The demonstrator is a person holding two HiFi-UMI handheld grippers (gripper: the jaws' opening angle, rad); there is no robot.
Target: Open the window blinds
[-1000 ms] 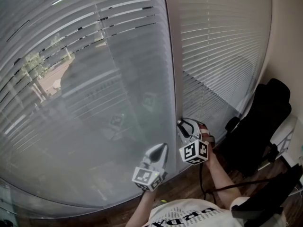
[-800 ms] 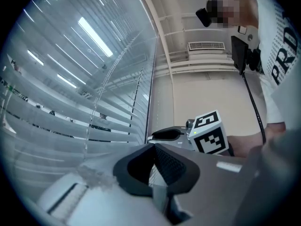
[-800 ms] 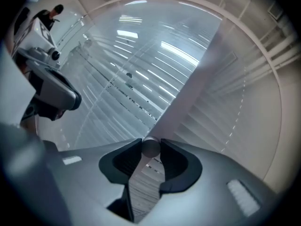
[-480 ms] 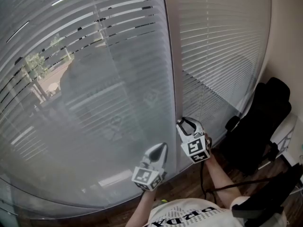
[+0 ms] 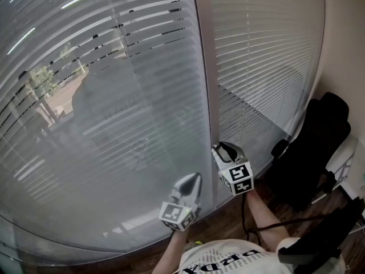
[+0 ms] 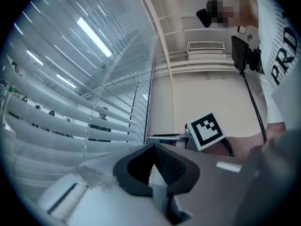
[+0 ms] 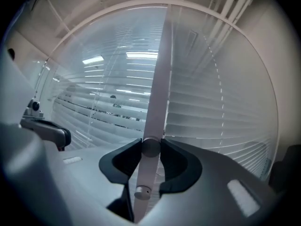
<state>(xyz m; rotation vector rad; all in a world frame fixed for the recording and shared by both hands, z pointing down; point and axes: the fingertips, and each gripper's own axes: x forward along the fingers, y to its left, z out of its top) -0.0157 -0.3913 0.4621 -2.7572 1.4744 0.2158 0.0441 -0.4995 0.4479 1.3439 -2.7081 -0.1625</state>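
At the window, the wide white slatted window blinds (image 5: 114,96) fill nearly everything ahead. They hang in two panels on either side of a pale upright window post (image 5: 204,84), and a black padded office chair (image 5: 313,147) sits off in the right corner. The slats of the left panel are tipped just enough to let slivers of tree and building through, so I'd say the opening is under way but far from done. The right gripper (image 5: 225,150) is up against the post, roughly level, with its claw clamped on the slim pale grey tilt rod (image 7: 157,98), which hangs straight down between the two dark pads. The left gripper (image 5: 194,178) hangs lower and a little apart, with its claw pinched together on nothing. To do this step well, I'd hold the grip square on the rod and twist about the rod's own line without pulling it sideways. I'd watch the slats and stop once they lie flat and edge-on.
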